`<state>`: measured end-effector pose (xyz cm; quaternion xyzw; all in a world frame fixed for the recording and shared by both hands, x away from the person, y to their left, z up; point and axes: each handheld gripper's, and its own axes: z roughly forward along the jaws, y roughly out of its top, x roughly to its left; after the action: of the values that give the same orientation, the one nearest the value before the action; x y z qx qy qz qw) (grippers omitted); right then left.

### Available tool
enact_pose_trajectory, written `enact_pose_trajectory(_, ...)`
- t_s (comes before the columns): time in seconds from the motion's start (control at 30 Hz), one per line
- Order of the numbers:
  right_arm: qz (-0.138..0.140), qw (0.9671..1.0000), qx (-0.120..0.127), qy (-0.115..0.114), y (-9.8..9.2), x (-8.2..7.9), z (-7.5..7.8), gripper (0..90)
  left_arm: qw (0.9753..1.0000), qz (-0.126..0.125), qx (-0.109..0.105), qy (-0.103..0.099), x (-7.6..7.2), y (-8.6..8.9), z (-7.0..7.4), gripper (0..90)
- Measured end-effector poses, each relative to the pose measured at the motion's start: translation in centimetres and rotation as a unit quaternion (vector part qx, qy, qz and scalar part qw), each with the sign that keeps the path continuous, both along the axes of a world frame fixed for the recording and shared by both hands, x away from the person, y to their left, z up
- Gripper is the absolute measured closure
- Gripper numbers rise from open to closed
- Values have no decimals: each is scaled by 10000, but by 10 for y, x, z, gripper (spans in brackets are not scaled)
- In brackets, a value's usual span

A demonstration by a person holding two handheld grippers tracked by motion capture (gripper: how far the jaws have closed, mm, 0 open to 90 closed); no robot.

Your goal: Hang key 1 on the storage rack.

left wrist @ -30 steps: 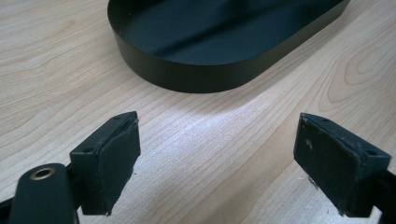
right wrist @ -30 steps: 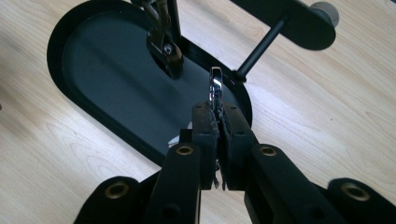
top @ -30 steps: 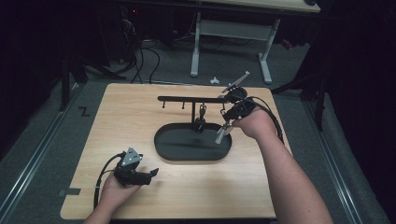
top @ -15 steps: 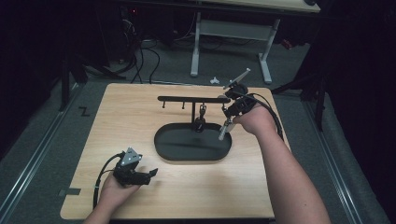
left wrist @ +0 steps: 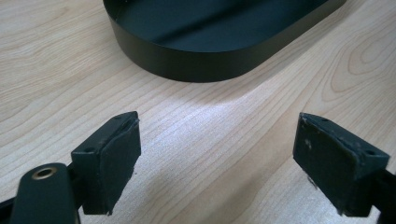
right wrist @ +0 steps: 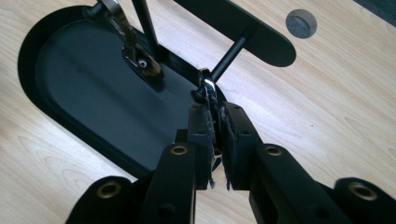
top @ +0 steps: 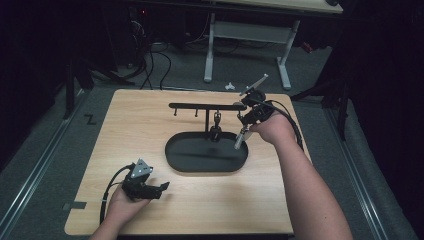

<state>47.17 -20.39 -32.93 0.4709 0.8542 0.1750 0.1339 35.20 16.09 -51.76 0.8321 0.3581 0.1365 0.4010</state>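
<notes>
A black oval tray (top: 175,155) carries an upright post with a black crossbar (top: 200,106) that has small hook pegs under it. From one peg near the post hangs a silver metal piece (top: 216,125), its lower end in the tray (right wrist: 28,51). My right gripper (top: 243,122) is at the bar's right end, shut on a second thin silver metal piece (right wrist: 207,88). That piece's ringed tip sits against the rightmost peg (right wrist: 229,56); I cannot tell if it is hooked on. My left gripper (top: 162,187) rests open on the table front left, nothing between its pads (left wrist: 112,158).
The wooden table (top: 130,130) has bare surface left of the tray and along the front. A round hole (right wrist: 301,23) lies in the tabletop beyond the bar's end. The tray wall (left wrist: 196,70) stands just ahead of the left gripper. Cables trail from both grippers.
The right gripper has shifted very slightly at the bar's right end with the metal piece in it. The left gripper has stayed in place.
</notes>
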Motion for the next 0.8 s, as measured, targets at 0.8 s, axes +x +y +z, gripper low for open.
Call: enact_pose_trajectory(0.8, -68, 9999, -89, -52, -5, -6, -7, 810, 10000, 16, 35, 32, -1, 1, -1, 155)
